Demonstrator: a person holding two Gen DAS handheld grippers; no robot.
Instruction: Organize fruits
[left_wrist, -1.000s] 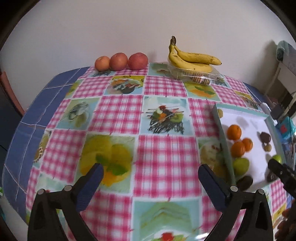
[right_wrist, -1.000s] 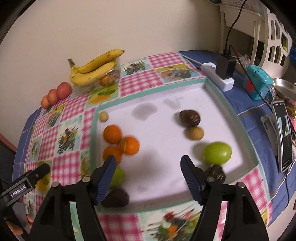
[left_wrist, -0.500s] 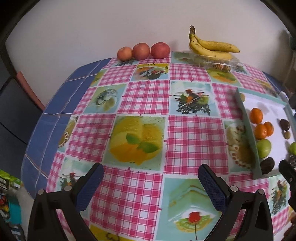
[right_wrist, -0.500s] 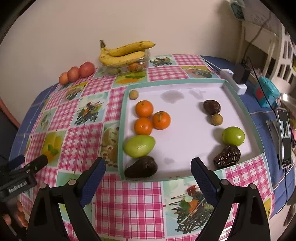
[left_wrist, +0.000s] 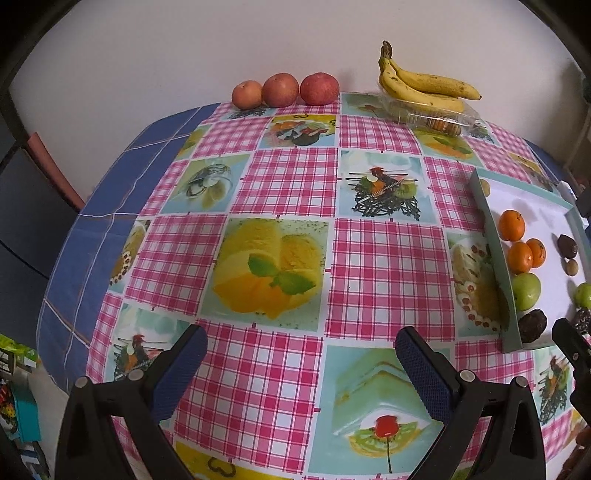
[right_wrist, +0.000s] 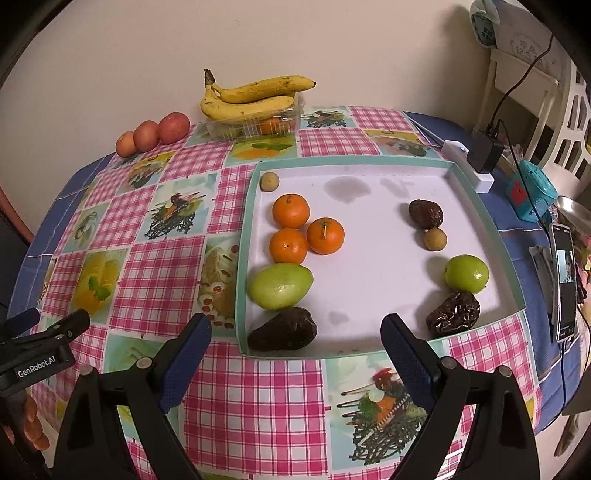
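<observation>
Since a second ago the right gripper (right_wrist: 295, 341) has drawn back from over the shallow white tray with a teal rim (right_wrist: 369, 159) to hover above the near tablecloth, and its jaws have just been opening wider, with nothing between them. The left gripper (left_wrist: 301, 354) now looks over more of the pink checked tablecloth with fruit and dessert pictures (left_wrist: 388, 266), which covers a table set against a pale wall.

Both grippers have black arms and blue textured pads. Both stand spread wide and hold nothing.

In the right wrist view, the tray lies on the right part of the cloth. Along its left side sit a small tan round fruit (right_wrist: 269, 181) in the far corner, then three oranges (right_wrist: 306, 230) clustered and touching, then a pale green mango-shaped fruit (right_wrist: 279, 285), then a dark brown avocado (right_wrist: 283, 330) in the near left corner. On the tray's right side sit a dark brown wrinkled fruit (right_wrist: 425, 214), a second small tan round fruit (right_wrist: 434, 239) just beside it, a round green fruit (right_wrist: 466, 274), and a dark wrinkled fruit (right_wrist: 453, 313) near the front rim.

At the far edge by the wall, three red apples (right_wrist: 153, 133) sit in a row. Yellow bananas (right_wrist: 255, 98) rest on a clear plastic container (right_wrist: 255, 123).
</observation>
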